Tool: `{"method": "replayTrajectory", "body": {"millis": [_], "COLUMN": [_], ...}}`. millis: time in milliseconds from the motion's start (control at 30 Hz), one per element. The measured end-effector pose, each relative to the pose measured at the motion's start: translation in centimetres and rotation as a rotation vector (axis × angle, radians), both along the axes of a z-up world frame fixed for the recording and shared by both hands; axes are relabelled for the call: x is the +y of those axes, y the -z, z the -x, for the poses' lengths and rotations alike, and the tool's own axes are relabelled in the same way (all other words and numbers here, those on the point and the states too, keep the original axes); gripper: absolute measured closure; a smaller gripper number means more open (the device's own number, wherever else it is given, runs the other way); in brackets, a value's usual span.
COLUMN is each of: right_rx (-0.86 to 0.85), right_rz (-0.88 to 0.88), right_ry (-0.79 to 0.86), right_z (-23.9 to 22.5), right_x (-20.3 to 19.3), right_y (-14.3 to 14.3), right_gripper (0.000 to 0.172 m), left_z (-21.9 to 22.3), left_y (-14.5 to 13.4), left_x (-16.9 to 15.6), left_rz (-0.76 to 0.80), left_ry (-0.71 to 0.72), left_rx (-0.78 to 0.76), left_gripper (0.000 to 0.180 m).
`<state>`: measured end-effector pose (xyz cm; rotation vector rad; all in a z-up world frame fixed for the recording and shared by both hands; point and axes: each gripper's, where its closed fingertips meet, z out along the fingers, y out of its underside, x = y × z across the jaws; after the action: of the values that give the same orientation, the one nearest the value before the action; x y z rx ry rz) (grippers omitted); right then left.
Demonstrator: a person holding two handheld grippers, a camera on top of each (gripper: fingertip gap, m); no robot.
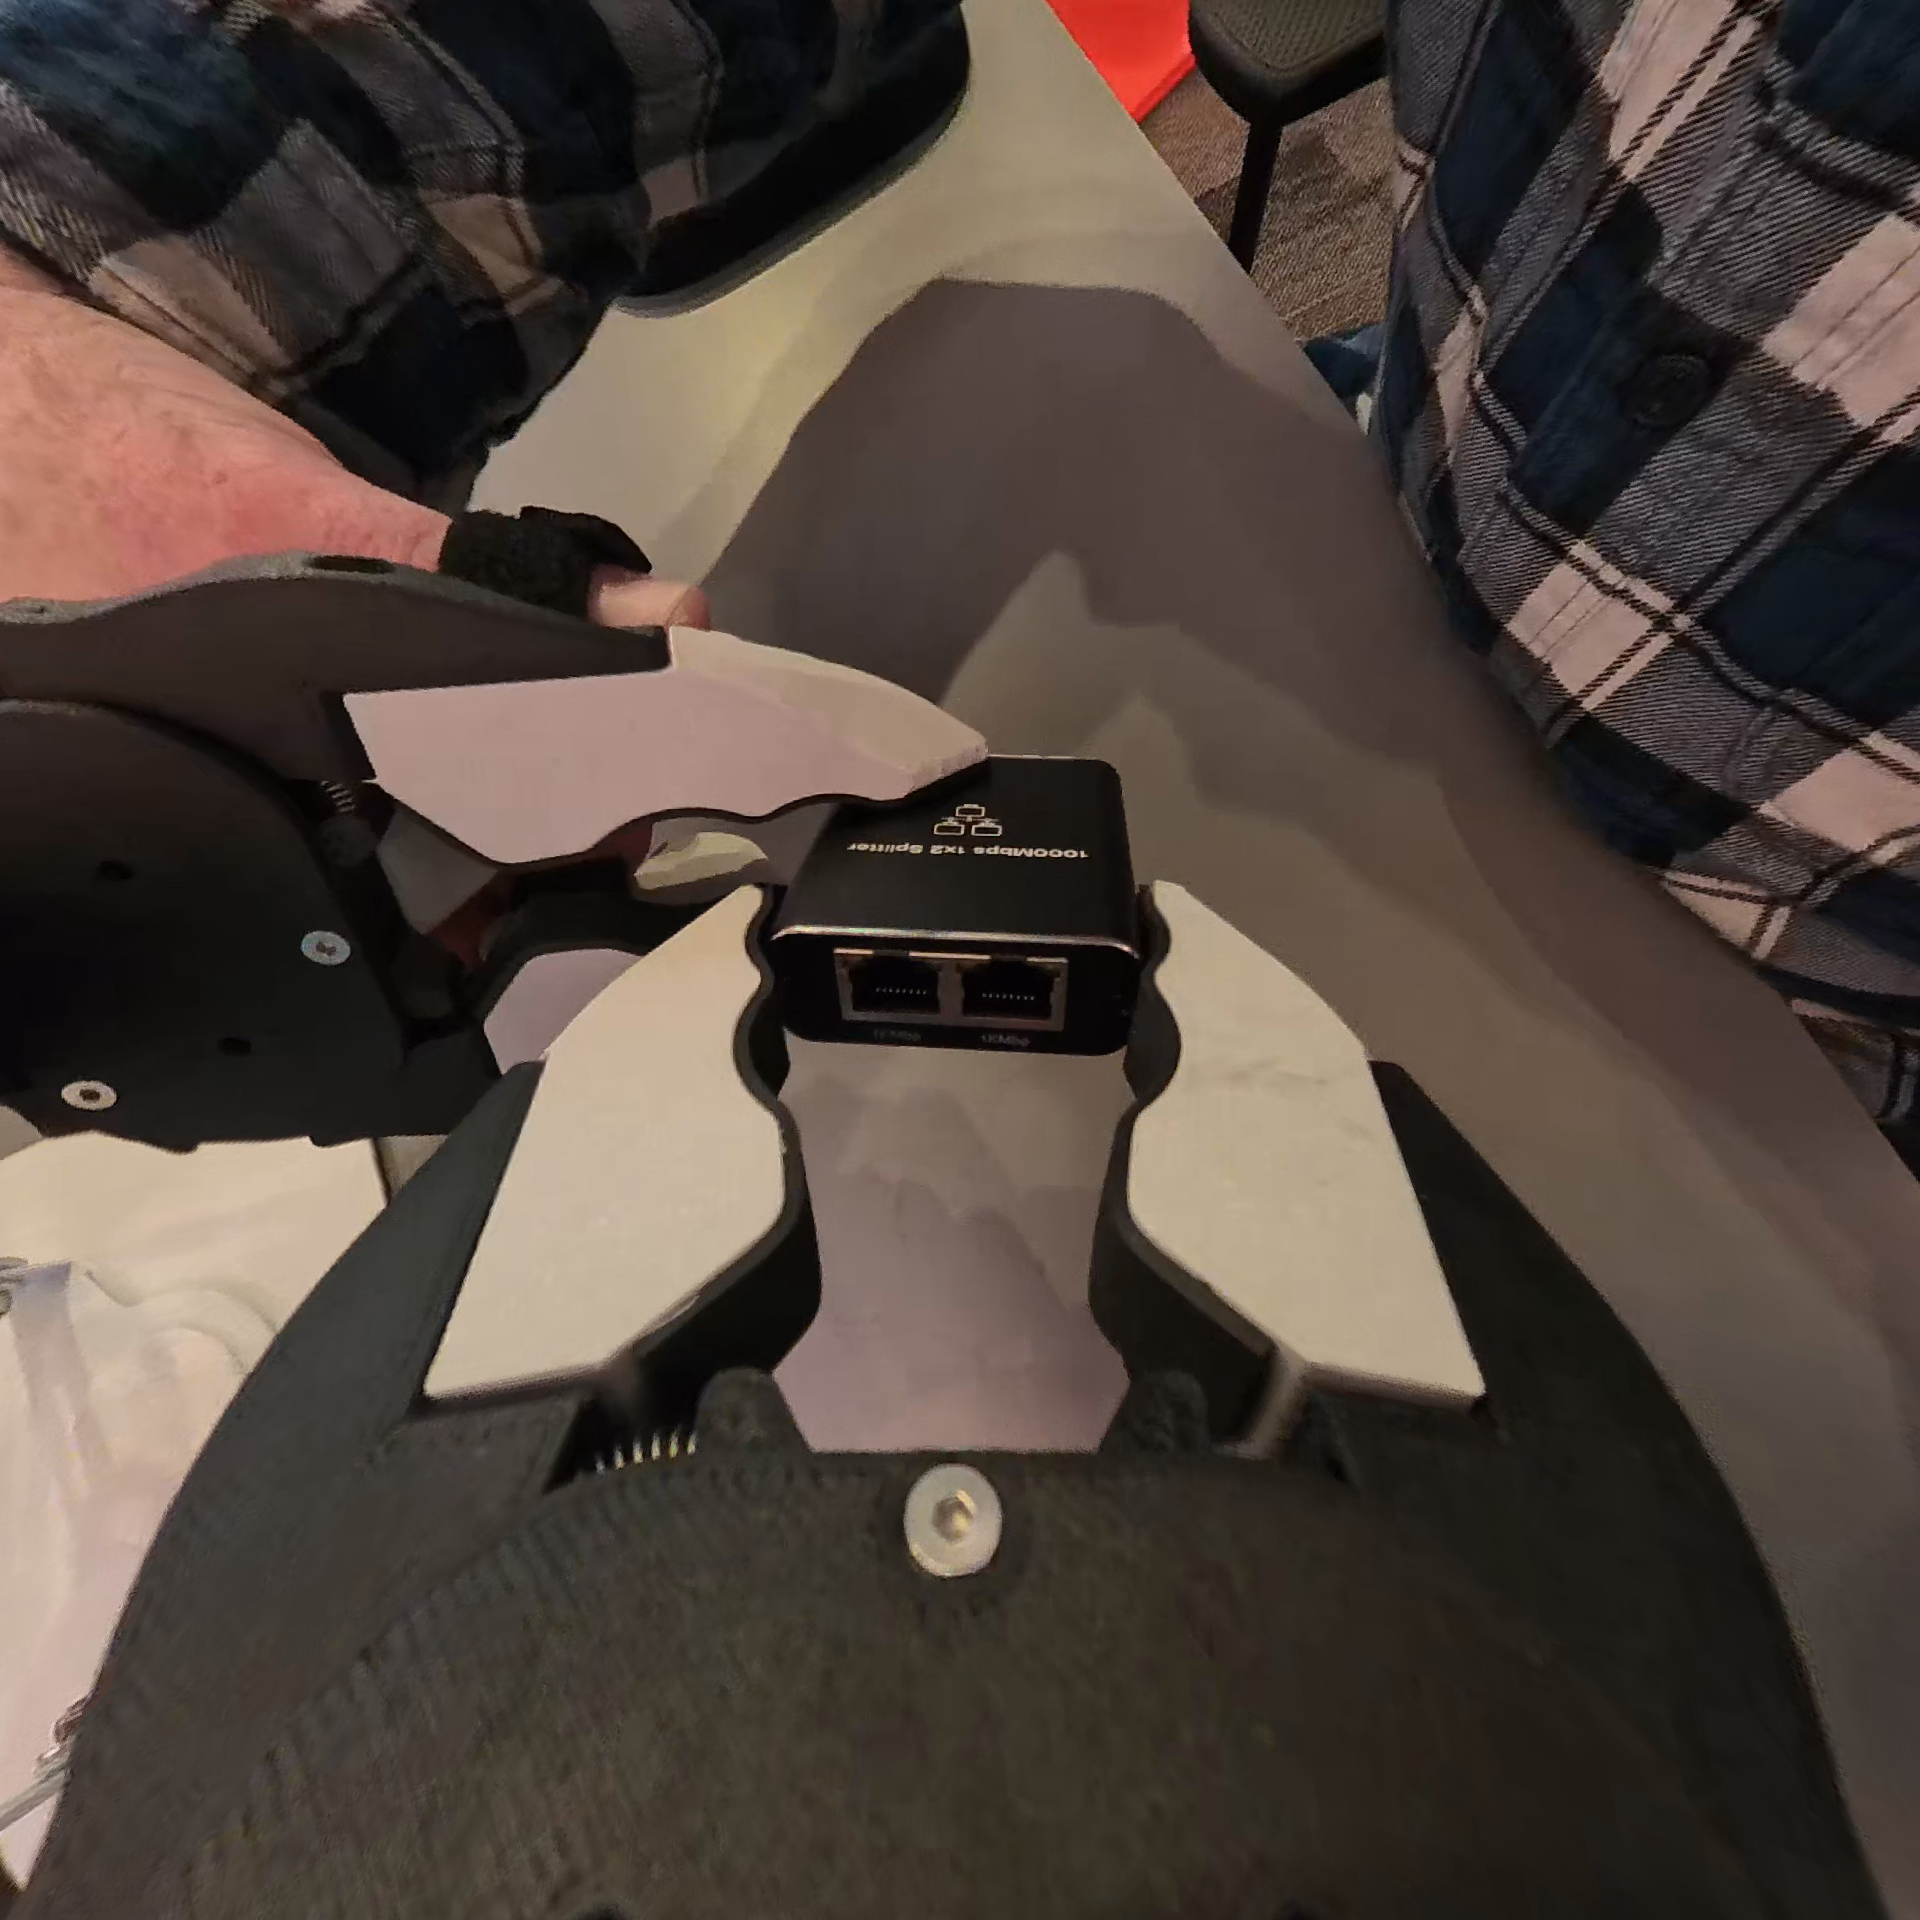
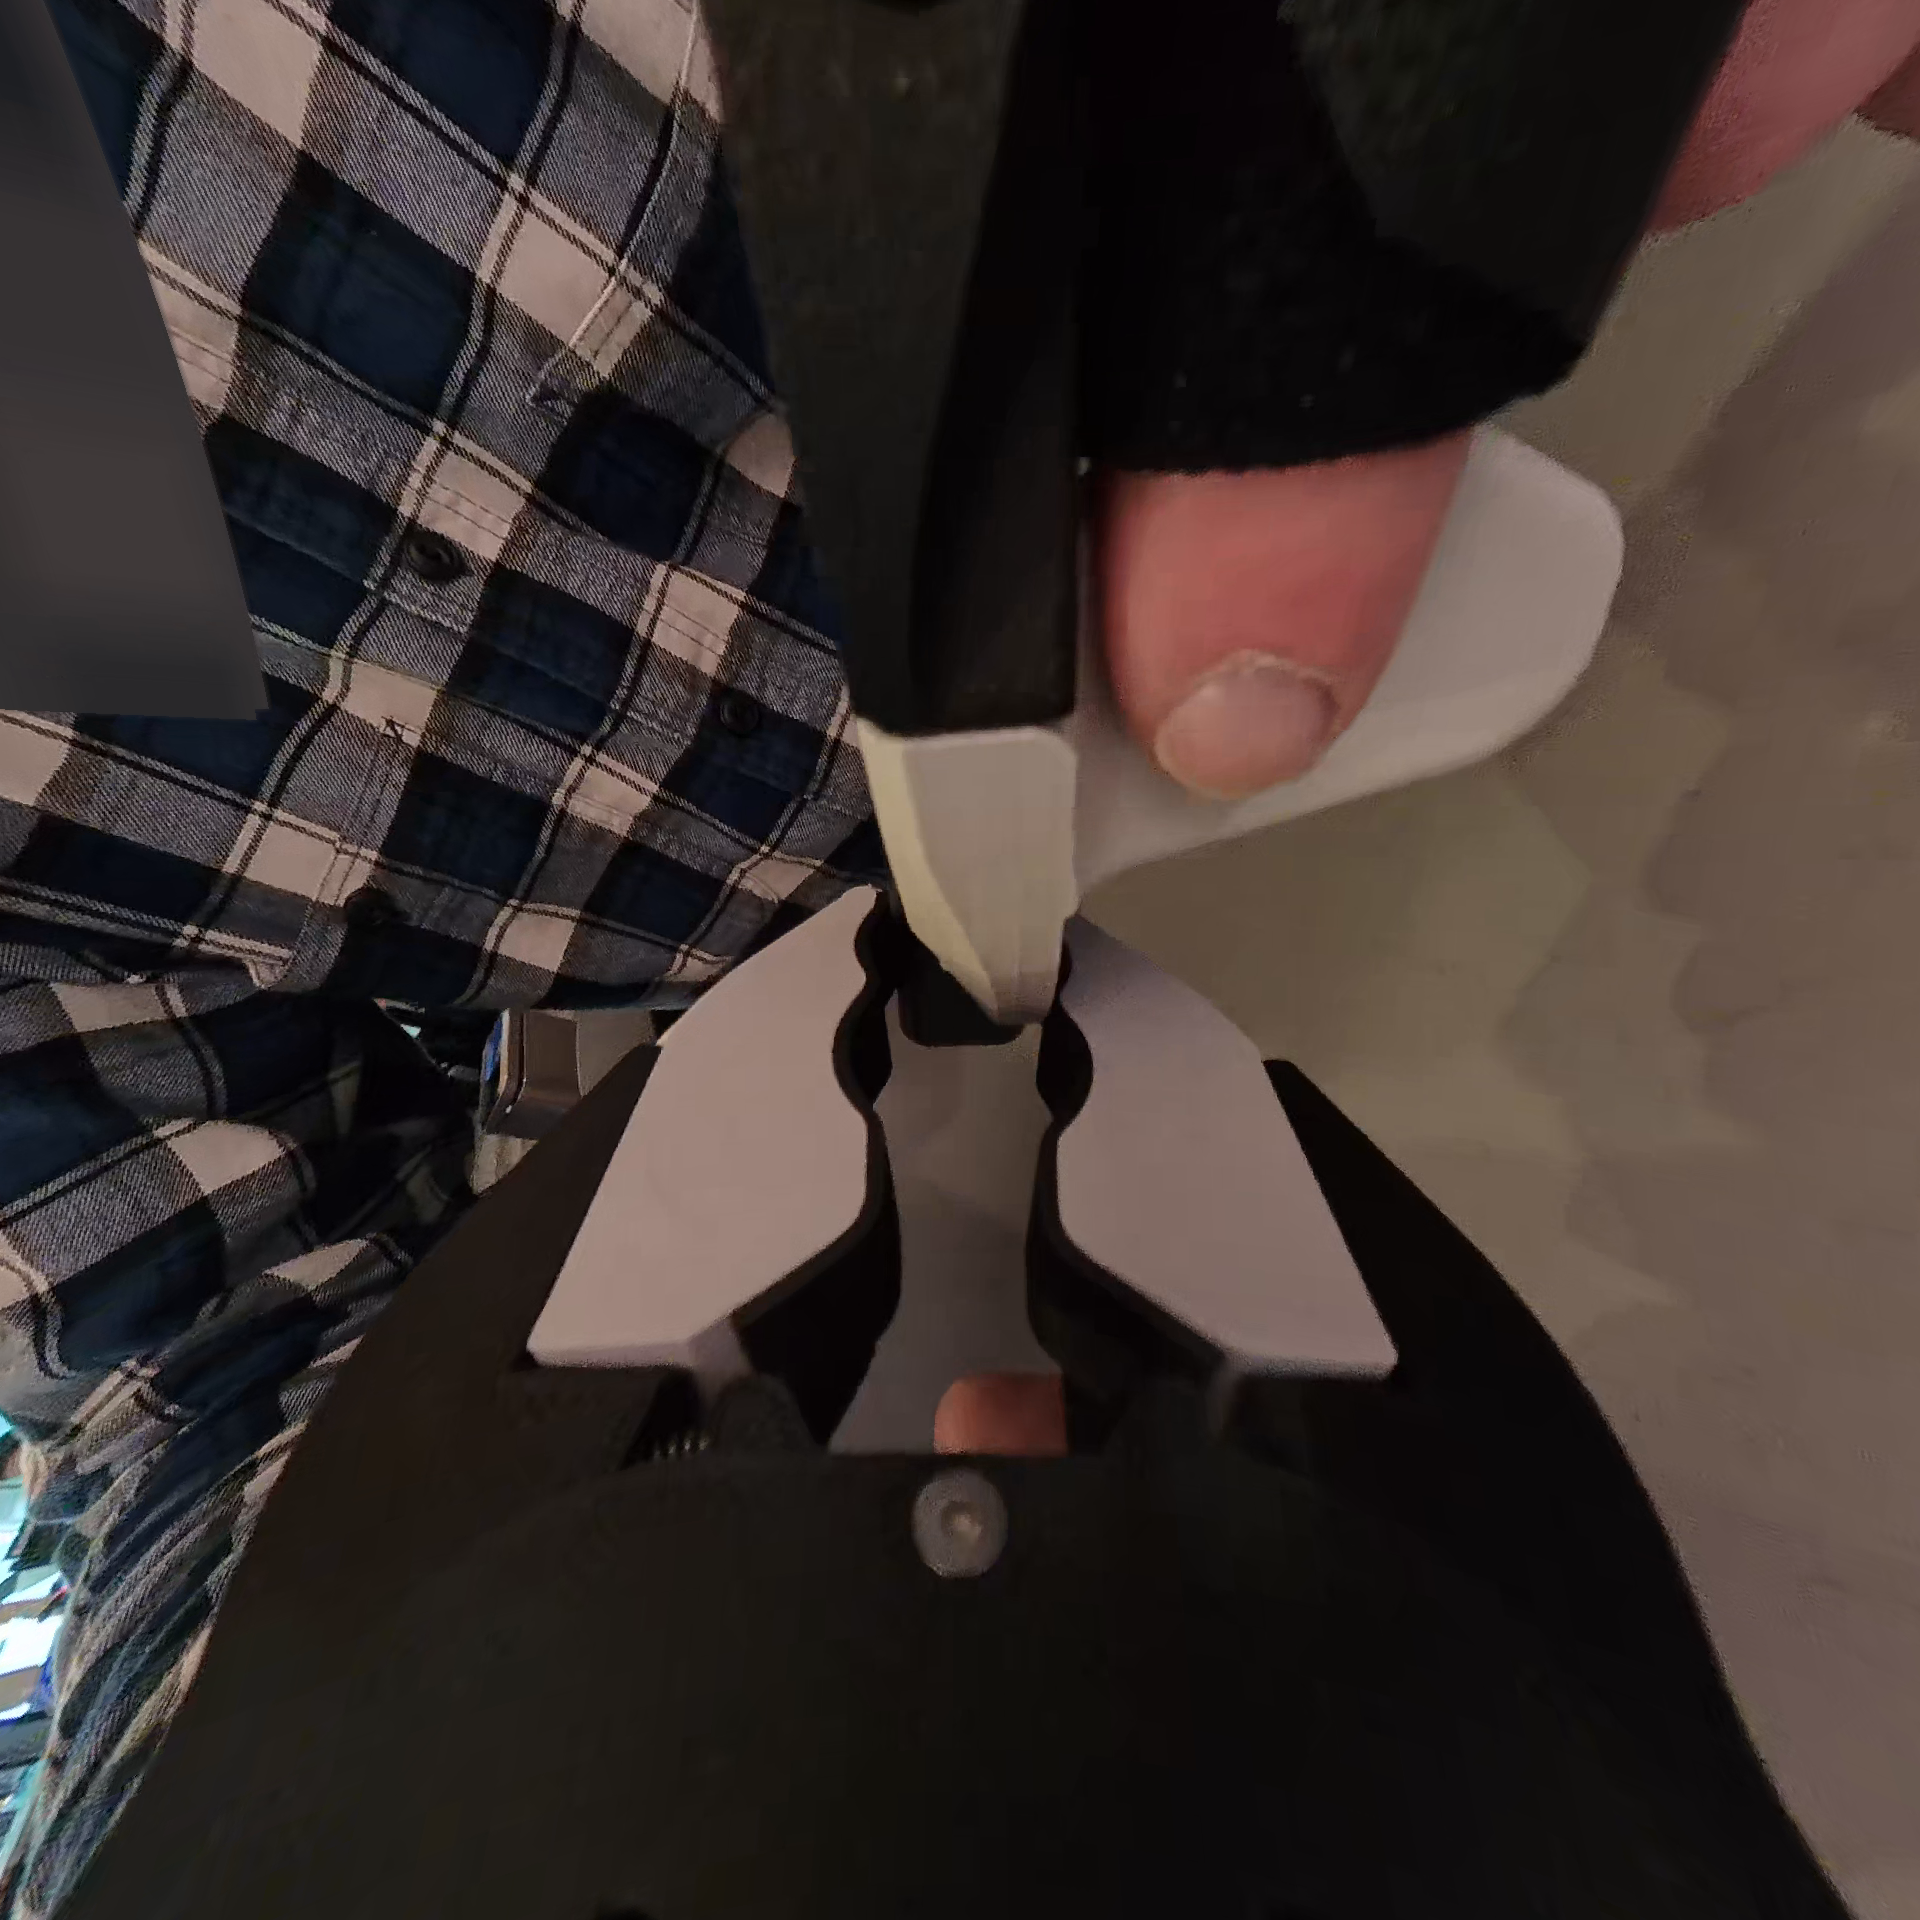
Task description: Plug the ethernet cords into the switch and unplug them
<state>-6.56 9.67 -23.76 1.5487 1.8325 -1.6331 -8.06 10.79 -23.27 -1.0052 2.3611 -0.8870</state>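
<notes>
A small black switch (image 1: 966,862) with two empty ports facing the camera sits between my left gripper's (image 1: 956,935) white fingers. Both pads press on its sides, and it hangs a little above the grey table (image 1: 1403,1039). My right gripper (image 1: 831,821) comes in from the left, turned on its side, with its upper finger lying on the switch's top rear corner. In the right wrist view, my right gripper (image 2: 971,997) is closed on a black edge of the switch (image 2: 940,1013), next to the left gripper's white fingertip (image 2: 997,862). No cord is plugged in.
A person in a plaid shirt (image 1: 1662,468) stands close at the table's right edge, and a sleeve (image 1: 364,208) reaches in at upper left. Pale, blurred items (image 1: 125,1351) lie at lower left. A thumb (image 2: 1247,644) rests on the left gripper's handle. My left and right fingertips are right by each other.
</notes>
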Motion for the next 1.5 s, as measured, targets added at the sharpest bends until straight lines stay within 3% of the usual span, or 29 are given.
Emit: {"method": "replayTrajectory", "body": {"millis": [233,333,600,733,867,967,1133,1233,1333,1433,1500], "right_rx": [0.036,0.088,0.343,0.414,0.456,0.537,0.594,0.565,0.513,0.494,0.475], "right_rz": [0.02,0.02,-0.077,-0.127,-0.337,-0.622,-1.064,-1.242,-1.355,-1.423,-1.471], "right_ry": [0.056,0.17,0.478,0.574,0.69,0.773,0.728,0.668,0.58,0.523,0.506], "right_z": [0.4,0.5,-0.2,-0.1,0.1,0.2,1.2,1.8,2.2,2.5,2.4], "right_x": [0.6,2.1,4.3,4.5,5.6,6.6,5.5,5.0,4.5,3.8,3.7], "right_y": [-0.6,-1.5,-4.2,-4.9,-5.4,-6.6,-7.3,-6.9,-6.1,-6.0,-6.1], "right_gripper": [0.145,0.129,0.116,0.117,0.112,0.11,0.105,0.108,0.12,0.144,0.146], "left_z": [0.2,0.7,3.5,3.8,3.4,3.2,2.3,1.3,0.2,-0.4,-0.5], "left_y": [-0.7,-1.7,-7.9,-8.0,-8.0,-8.1,-6.8,-6.1,-5.9,-6.1,-6.3], "left_x": [0.4,1.6,5.0,6.1,5.6,5.6,4.4,3.5,2.2,1.4,1.2], "left_rz": [0.092,0.186,0.77,0.888,0.925,0.978,1.185,1.237,1.266,1.3,1.311], "left_ry": [-0.067,-0.127,-0.158,-0.161,-0.148,-0.174,-0.168,-0.145,-0.104,-0.063,-0.049], "left_rx": [-0.093,-0.155,-0.496,-0.553,-0.538,-0.565,-0.595,-0.576,-0.541,-0.531,-0.531], "left_gripper": [0.118,0.118,0.118,0.117,0.117,0.117,0.117,0.117,0.117,0.117,0.117]}}
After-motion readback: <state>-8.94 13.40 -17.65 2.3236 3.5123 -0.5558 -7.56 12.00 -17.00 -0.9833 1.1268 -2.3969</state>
